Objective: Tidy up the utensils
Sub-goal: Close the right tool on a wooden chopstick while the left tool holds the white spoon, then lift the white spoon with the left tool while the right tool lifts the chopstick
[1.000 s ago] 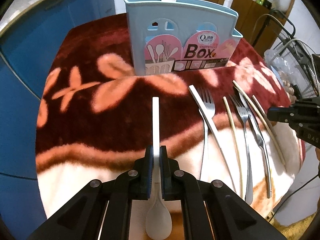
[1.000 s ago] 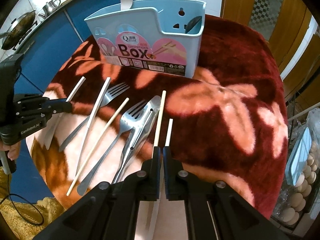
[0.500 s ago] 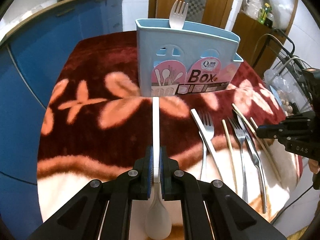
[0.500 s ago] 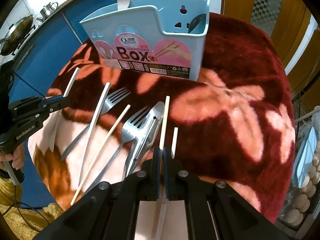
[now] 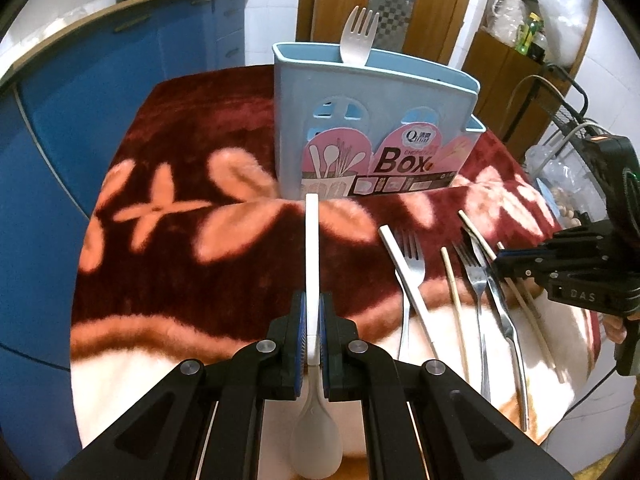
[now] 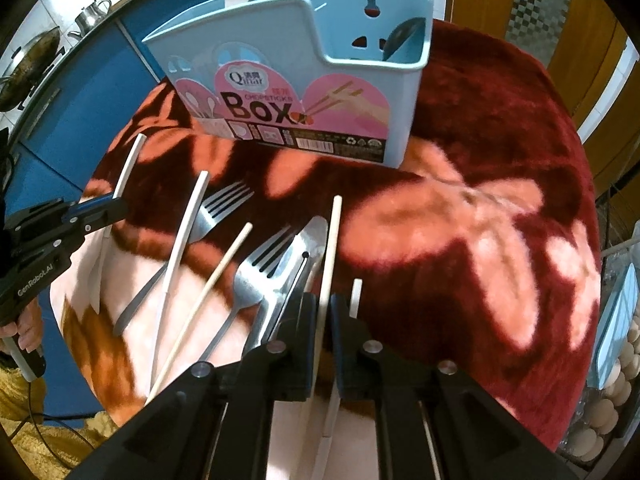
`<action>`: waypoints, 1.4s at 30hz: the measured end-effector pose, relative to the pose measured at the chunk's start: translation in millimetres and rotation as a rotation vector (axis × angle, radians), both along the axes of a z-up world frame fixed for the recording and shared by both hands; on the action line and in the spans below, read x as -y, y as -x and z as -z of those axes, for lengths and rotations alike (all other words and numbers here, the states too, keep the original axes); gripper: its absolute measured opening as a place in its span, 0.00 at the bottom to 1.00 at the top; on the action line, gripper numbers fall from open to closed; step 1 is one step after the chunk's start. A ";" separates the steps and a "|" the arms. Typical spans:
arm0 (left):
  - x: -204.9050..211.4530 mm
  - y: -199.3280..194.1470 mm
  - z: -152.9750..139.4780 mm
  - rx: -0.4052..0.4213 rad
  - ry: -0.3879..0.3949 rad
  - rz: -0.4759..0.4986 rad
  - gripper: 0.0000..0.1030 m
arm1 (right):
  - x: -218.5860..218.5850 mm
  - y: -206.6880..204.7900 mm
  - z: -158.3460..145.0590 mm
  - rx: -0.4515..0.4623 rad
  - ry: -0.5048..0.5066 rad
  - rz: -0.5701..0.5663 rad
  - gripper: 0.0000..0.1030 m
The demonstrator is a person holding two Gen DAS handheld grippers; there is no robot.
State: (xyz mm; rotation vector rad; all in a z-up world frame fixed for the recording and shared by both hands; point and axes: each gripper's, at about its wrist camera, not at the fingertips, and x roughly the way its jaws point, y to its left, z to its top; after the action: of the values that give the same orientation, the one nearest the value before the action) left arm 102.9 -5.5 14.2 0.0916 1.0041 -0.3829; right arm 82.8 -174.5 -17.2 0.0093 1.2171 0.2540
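- Left gripper was held low over the near edge of the table, pointing at the box; its jaws pinched the white spoon by the handle, bowl end hanging back under the gripper and handle tip aimed forward, just short of the box front.
- From the right wrist view, the left gripper sat at the table's left edge, spoon handle sticking out past its tips.
- Blue utensil box stood upright mid-table, well ahead of both grippers, with one fork standing in its rear compartment.
- Loose utensils lay to the right of the spoon: a white-handled piece across a metal fork, a single chopstick, another fork, a knife.
- Right gripper hovered low at the near right of the spread, jaws pressed on a pale chopstick that ran forward between them; it looked clamped, though a narrow gap showed beside the stick.
- A second short stick end lay just beside the right finger, outside the jaws.
- Surface was a dark red fuzzy cloth with peach flower shapes.
- Room: blue cabinets on the left, wooden door behind, eggs in a tray at far right.
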 end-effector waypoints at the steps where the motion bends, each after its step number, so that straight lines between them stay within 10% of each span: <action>1: 0.4 0.0 -0.5 0.000 0.001 0.001 0.06 | 0.2 -0.8 -0.1 0.001 0.001 -0.002 0.09; 22: 9.3 4.1 -28.4 0.072 0.091 0.029 0.06 | 14.7 -19.9 0.0 -0.054 -0.086 0.036 0.06; 42: -0.9 -31.4 -129.1 0.337 0.253 -0.060 0.06 | 36.6 12.6 -84.8 0.436 -0.334 0.171 0.06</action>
State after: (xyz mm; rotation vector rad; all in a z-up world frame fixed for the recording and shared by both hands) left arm 134.4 -4.6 143.3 -0.1001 0.6186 -0.4211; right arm 70.2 -211.1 67.6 0.3313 0.7256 0.2895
